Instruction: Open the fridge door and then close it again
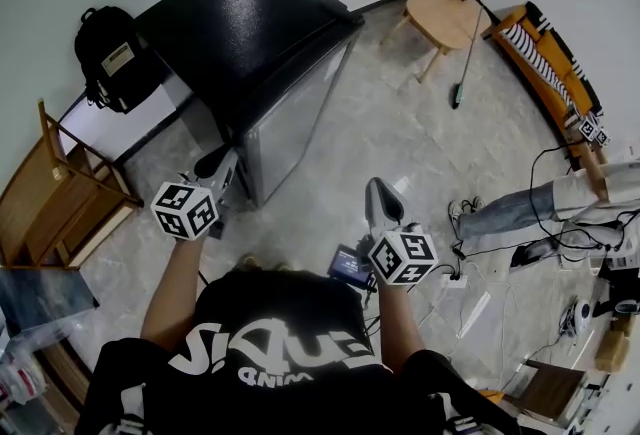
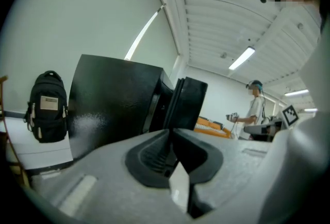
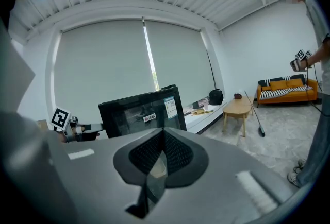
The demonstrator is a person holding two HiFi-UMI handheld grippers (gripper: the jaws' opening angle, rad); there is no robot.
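Observation:
The black mini fridge [image 1: 250, 23] stands against the wall, its glass door [image 1: 295, 113] facing me. In the left gripper view a dark gap shows between the fridge body [image 2: 113, 99] and the door's edge [image 2: 192, 102]. My left gripper [image 1: 218, 163] hovers by the fridge's front left corner, pointing along the door edge. Its jaws meet, and nothing is between them [image 2: 169, 131]. My right gripper [image 1: 378, 188] hangs in front of the door, apart from it, shut and empty [image 3: 164, 130]. The right gripper view shows the labelled door [image 3: 142, 112] straight ahead.
A black backpack [image 1: 112, 58] leans on the ledge left of the fridge, with a wooden chair [image 1: 60, 193] below it. A round wooden table [image 1: 447, 18], a long-handled broom [image 1: 465, 63] and an orange sofa [image 1: 555, 63] stand at the right. Another person [image 1: 540, 203] and cables are at the right.

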